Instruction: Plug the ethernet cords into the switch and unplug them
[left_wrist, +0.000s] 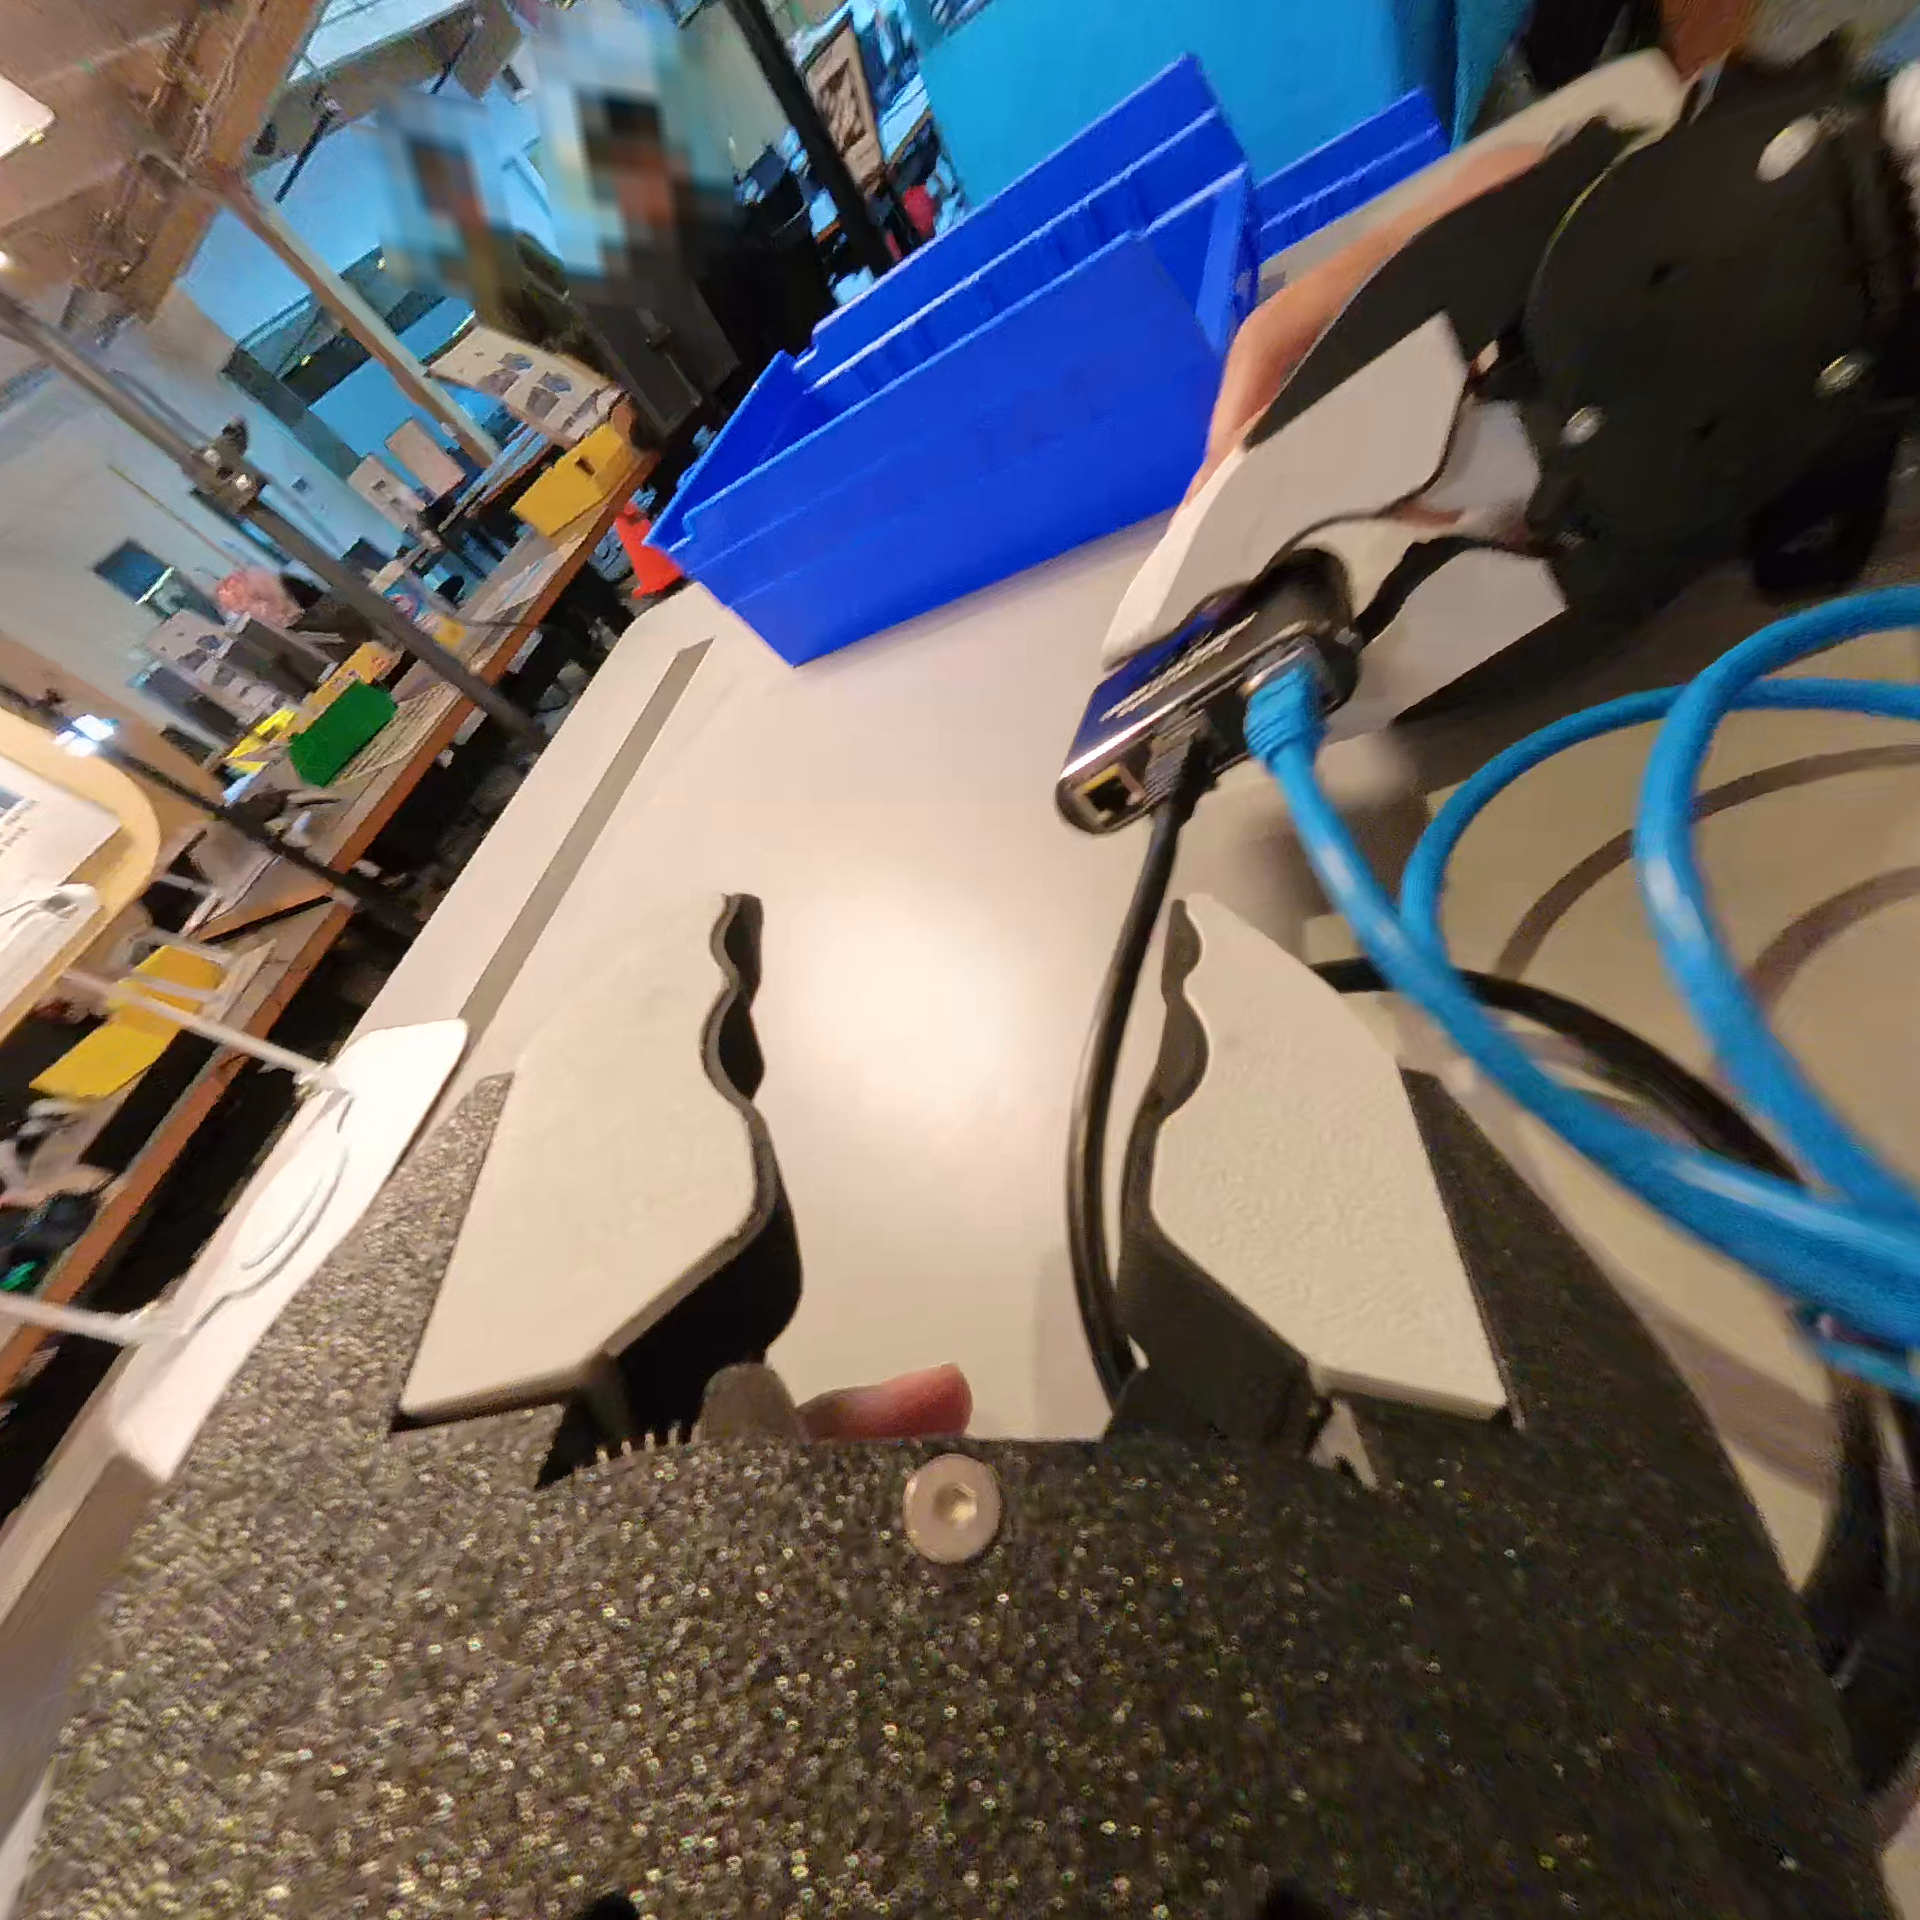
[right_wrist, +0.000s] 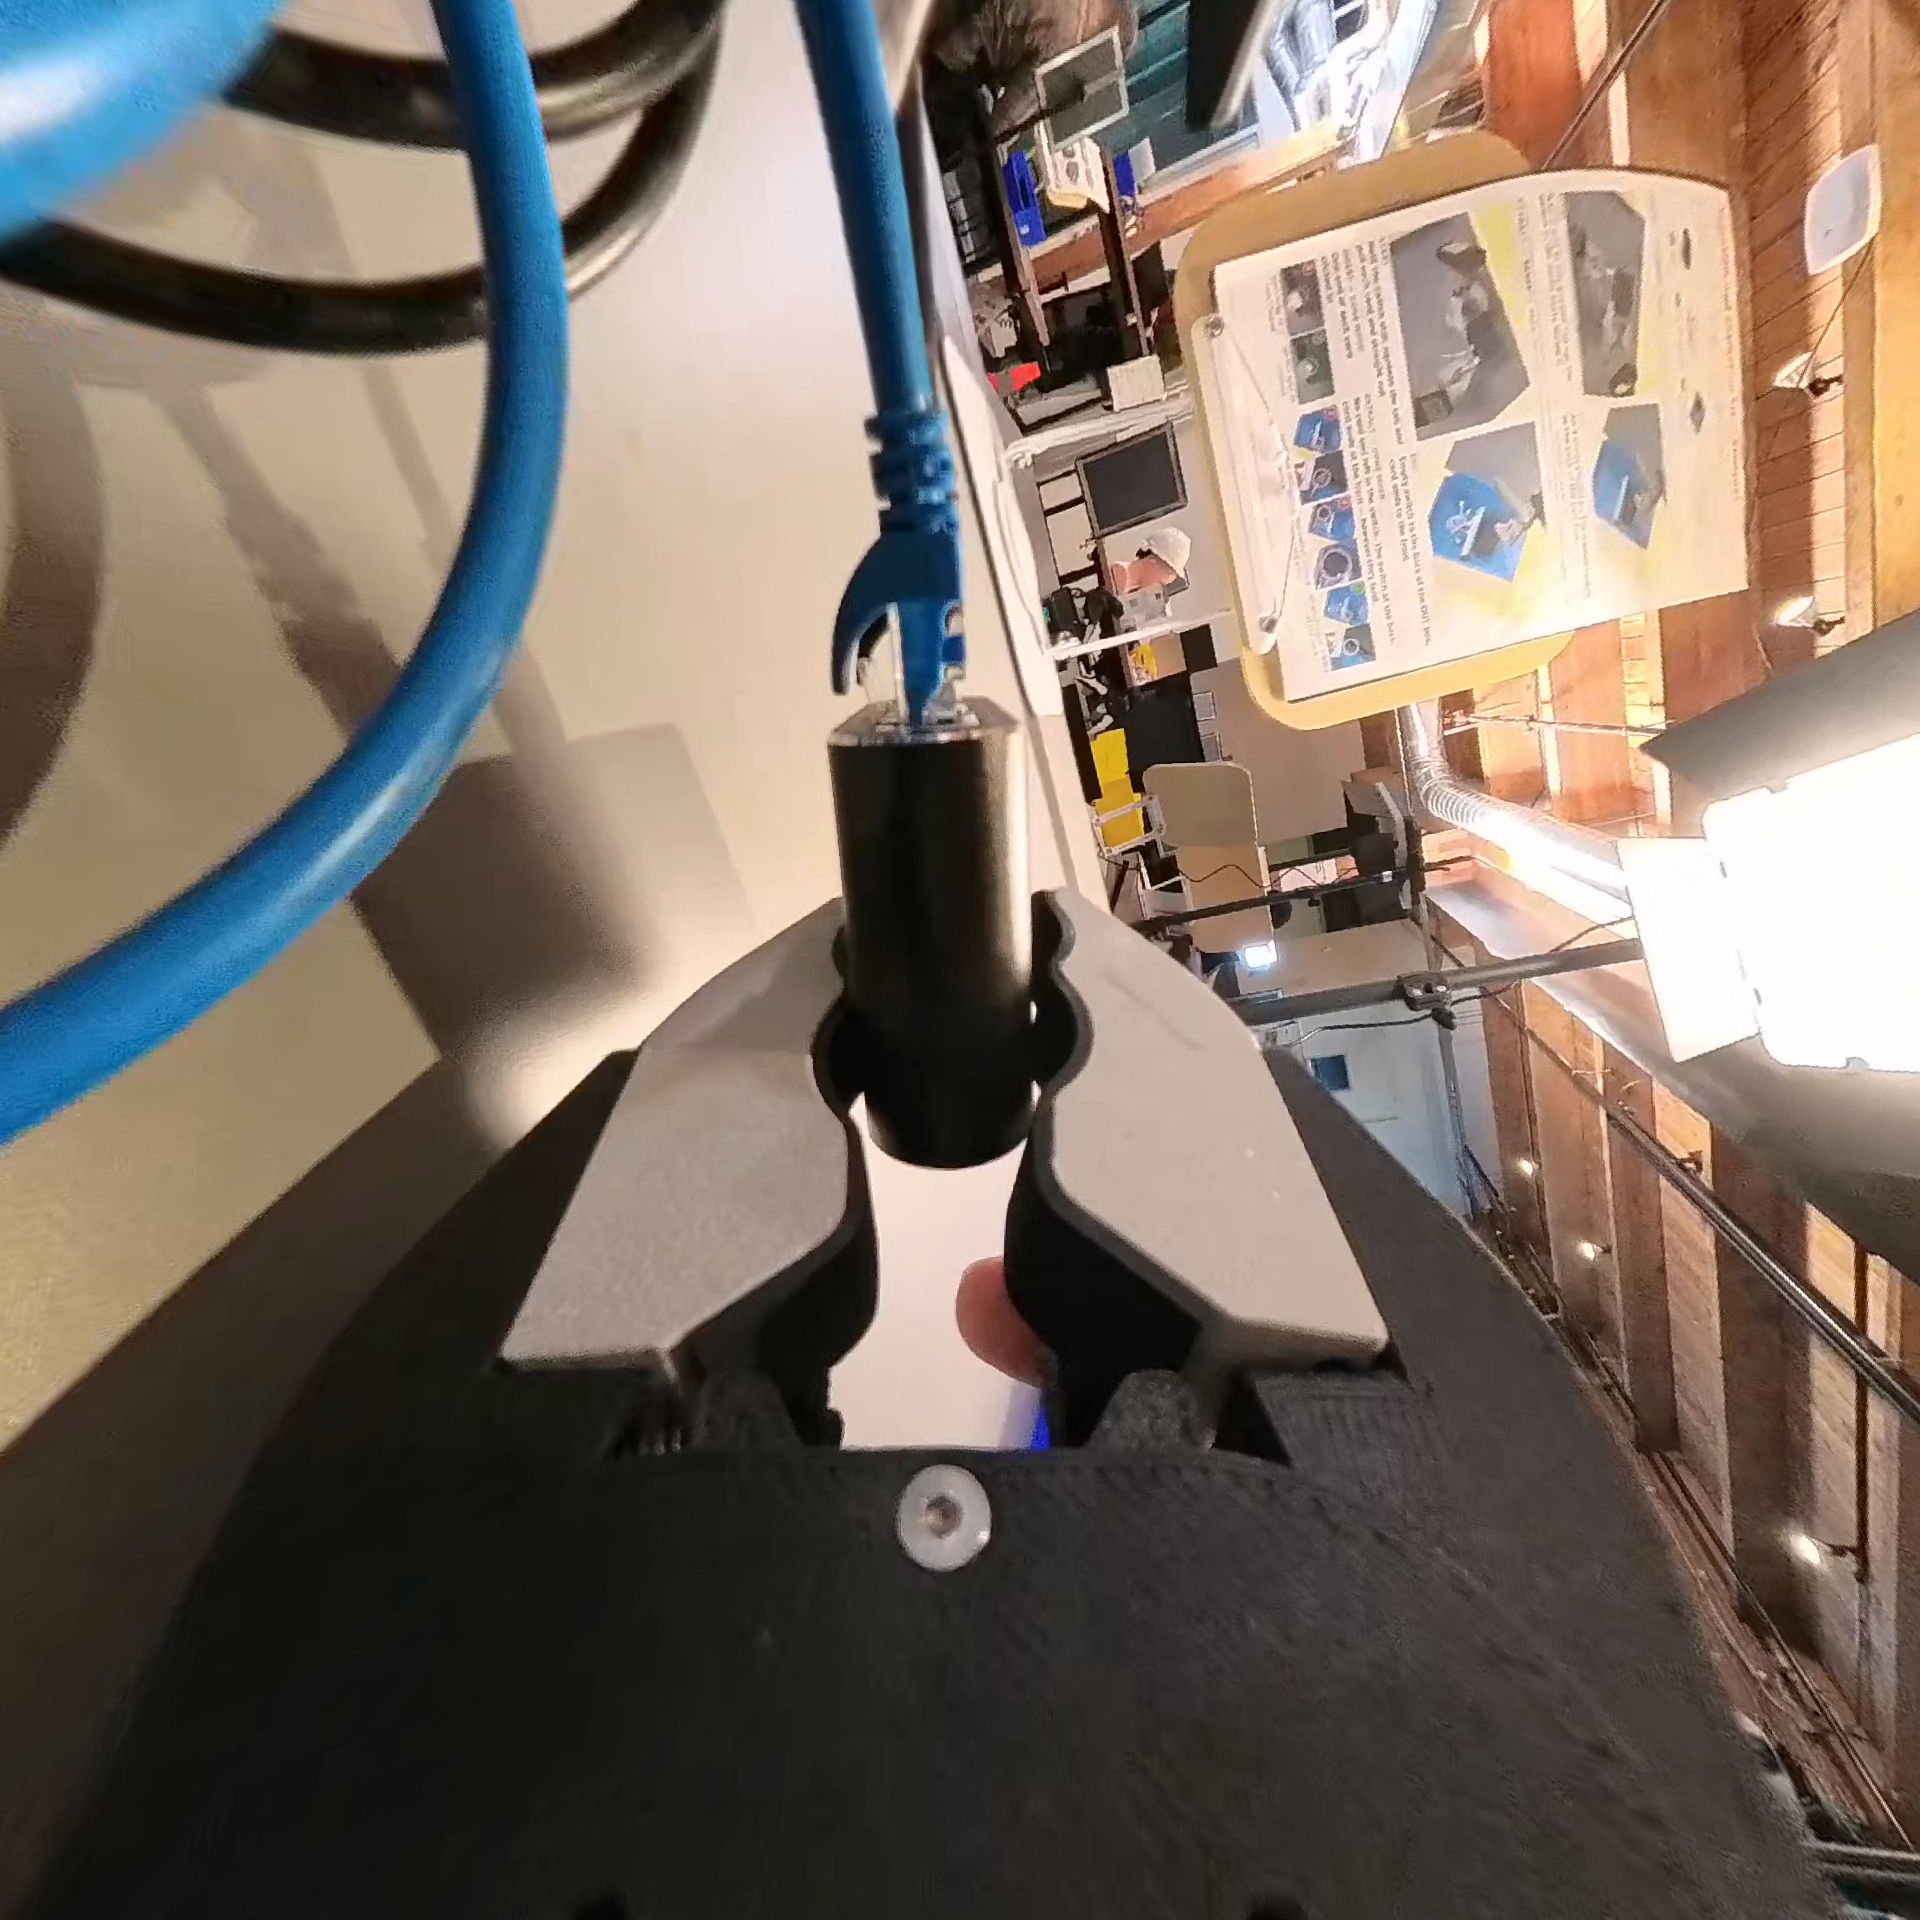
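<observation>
Pale grey matte tabletop (left_wrist: 883, 831) in the foreground, glossy highlight at its middle. Stacked bright blue plastic bins (left_wrist: 966, 416) at its far side. Beyond, long wooden-edged workbenches (left_wrist: 436, 727) cluttered with yellow and green boxes. Overhead, exposed timber ceiling beams (right_wrist: 1714, 1039), a glowing white rectangular light fixture (right_wrist: 1808, 914), a silver flexible duct (right_wrist: 1496, 821).

Left gripper (left_wrist: 961, 1049): black body with a speckled, glittery finish, one silver hex screw (left_wrist: 951, 1507) at centre. Fingers (left_wrist: 613, 1174) grey-faced plates, black scalloped inner edges. Right gripper (right_wrist: 940, 997): matte black textured body, one silver screw (right_wrist: 940, 1529), same grey fingers (right_wrist: 696, 1174) with black wavy edges.
</observation>
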